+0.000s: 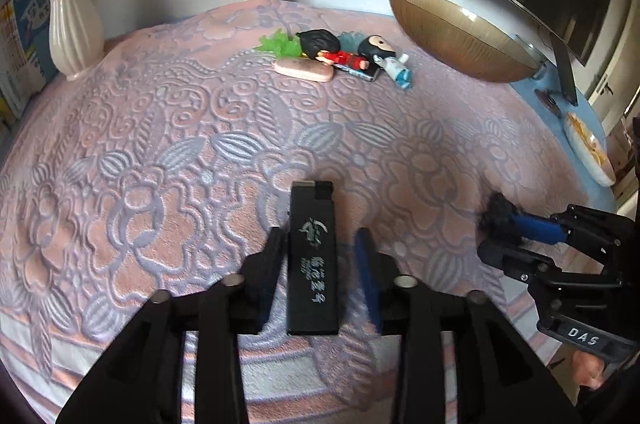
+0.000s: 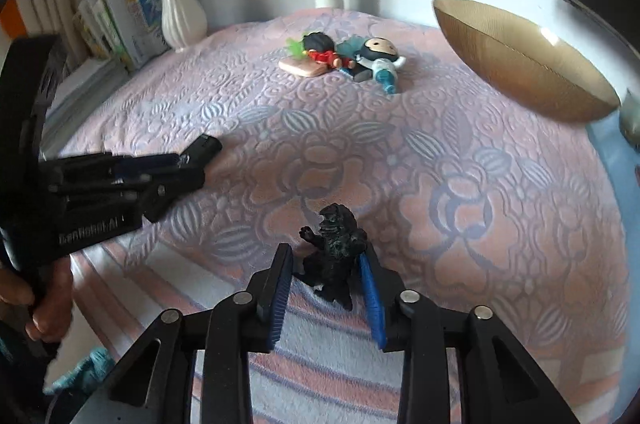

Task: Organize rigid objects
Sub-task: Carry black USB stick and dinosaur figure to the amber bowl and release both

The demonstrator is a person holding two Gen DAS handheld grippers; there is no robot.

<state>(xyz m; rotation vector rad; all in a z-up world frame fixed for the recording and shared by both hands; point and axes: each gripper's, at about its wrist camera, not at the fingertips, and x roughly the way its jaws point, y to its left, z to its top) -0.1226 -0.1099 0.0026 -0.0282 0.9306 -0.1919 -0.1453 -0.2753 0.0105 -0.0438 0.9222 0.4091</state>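
Two grippers work on the pink blanket (image 1: pixel 160 144). The left gripper (image 1: pixel 320 244) is open around the lighter (image 1: pixel 314 260), touching only one side. The right gripper (image 2: pixel 326 264) squeezes the dinosaur (image 2: pixel 334 256). The bumpy toy might slip and fall.

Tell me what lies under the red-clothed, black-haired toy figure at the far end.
The red-clothed figure lies across a pink oval bar and a dark flat rectangular item, green leafy plastic behind its head. Most of the dark item is covered, so what it is stays unclear.
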